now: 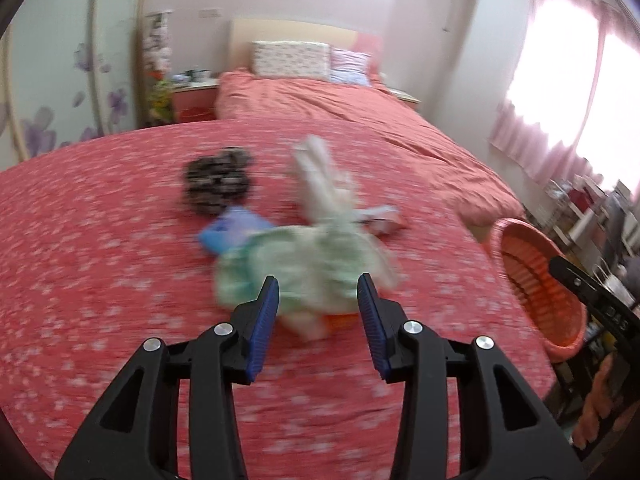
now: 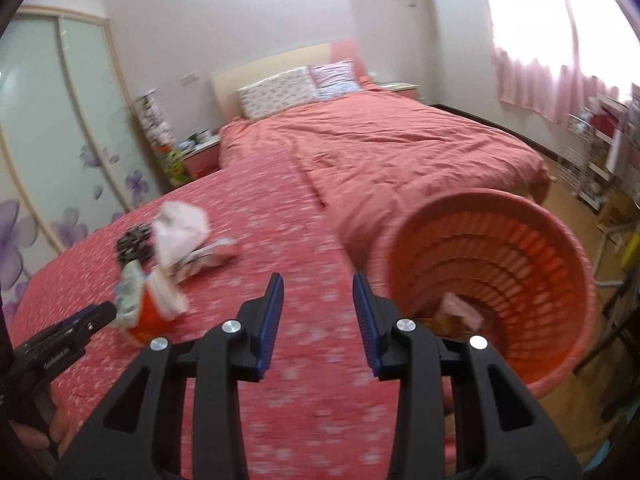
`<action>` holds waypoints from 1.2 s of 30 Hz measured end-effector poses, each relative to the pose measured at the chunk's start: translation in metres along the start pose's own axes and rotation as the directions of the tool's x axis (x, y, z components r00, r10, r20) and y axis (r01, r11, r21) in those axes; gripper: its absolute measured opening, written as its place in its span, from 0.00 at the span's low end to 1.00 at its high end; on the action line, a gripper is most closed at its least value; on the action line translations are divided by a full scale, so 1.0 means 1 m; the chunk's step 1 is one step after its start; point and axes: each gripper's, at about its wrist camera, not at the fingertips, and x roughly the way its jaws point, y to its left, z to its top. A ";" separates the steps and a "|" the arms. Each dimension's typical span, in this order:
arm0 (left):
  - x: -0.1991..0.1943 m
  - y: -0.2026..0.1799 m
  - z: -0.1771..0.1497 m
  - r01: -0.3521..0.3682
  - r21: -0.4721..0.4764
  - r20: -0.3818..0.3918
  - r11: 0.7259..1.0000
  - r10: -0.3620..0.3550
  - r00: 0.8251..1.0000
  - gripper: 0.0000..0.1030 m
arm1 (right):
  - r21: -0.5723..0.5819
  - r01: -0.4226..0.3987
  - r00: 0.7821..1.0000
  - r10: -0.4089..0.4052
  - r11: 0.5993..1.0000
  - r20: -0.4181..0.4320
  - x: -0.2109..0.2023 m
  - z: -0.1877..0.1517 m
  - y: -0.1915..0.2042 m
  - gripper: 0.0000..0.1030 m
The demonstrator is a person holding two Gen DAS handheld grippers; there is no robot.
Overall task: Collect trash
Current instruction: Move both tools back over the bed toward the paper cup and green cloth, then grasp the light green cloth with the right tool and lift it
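A pile of trash lies on the red flowered bedspread [image 1: 100, 248]: a pale green wrapper [image 1: 304, 264], a white bag [image 1: 320, 184], a blue packet [image 1: 232, 228], a dark crumpled packet [image 1: 216, 180] and an orange cup [image 2: 150, 314]. My left gripper [image 1: 318, 294] is open, its tips just in front of the green wrapper. My right gripper [image 2: 318, 294] is open and empty above the bedspread, next to the orange slatted basket [image 2: 568, 248]. The basket holds a few scraps [image 2: 460, 310].
The basket [image 1: 532, 272] stands at the bed's right edge. A salmon quilt [image 2: 400, 152] and pillows [image 2: 280, 90] cover the far bed. A nightstand [image 1: 194, 100] and wardrobe [image 2: 52, 140] are at left; shelves [image 2: 600, 144] and pink curtains at right.
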 end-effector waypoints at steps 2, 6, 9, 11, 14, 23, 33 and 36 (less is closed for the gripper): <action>-0.002 0.016 -0.001 -0.039 -0.016 0.007 0.999 0.039 0.999 0.40 | -0.025 -0.026 1.000 0.026 0.999 -0.010 0.004 -0.001 0.020 0.35; -0.007 0.051 -0.004 -0.108 -0.065 0.016 0.992 0.109 0.994 0.40 | -0.078 -0.098 0.994 0.095 0.992 -0.048 0.017 -0.009 0.065 0.35; -0.010 0.070 -0.006 -0.137 -0.096 0.013 0.986 0.139 0.990 0.41 | -0.109 -0.150 0.987 0.144 0.983 -0.069 0.025 -0.012 0.093 0.35; -0.012 0.083 -0.006 -0.152 -0.118 0.011 0.981 0.154 0.988 0.42 | -0.138 -0.172 0.984 0.163 0.975 -0.077 0.030 -0.013 0.112 0.35; -0.015 0.094 -0.009 -0.161 -0.136 0.007 0.977 0.164 0.986 0.42 | -0.176 -0.192 0.980 0.178 0.965 -0.092 0.039 -0.015 0.137 0.35; -0.014 0.109 -0.017 -0.152 -0.156 -0.023 0.976 0.150 0.988 0.42 | -0.210 -0.154 0.981 0.124 0.965 -0.152 0.070 -0.022 0.152 0.27; -0.004 0.089 -0.015 -0.098 -0.116 -0.038 0.988 0.094 0.995 0.50 | -0.161 -0.197 0.980 0.193 0.967 -0.041 0.036 -0.005 0.132 0.06; 0.000 0.073 -0.011 -0.051 -0.089 -0.029 0.995 0.049 0.998 0.55 | -0.106 -0.194 0.980 0.198 0.975 0.022 0.017 0.009 0.111 0.06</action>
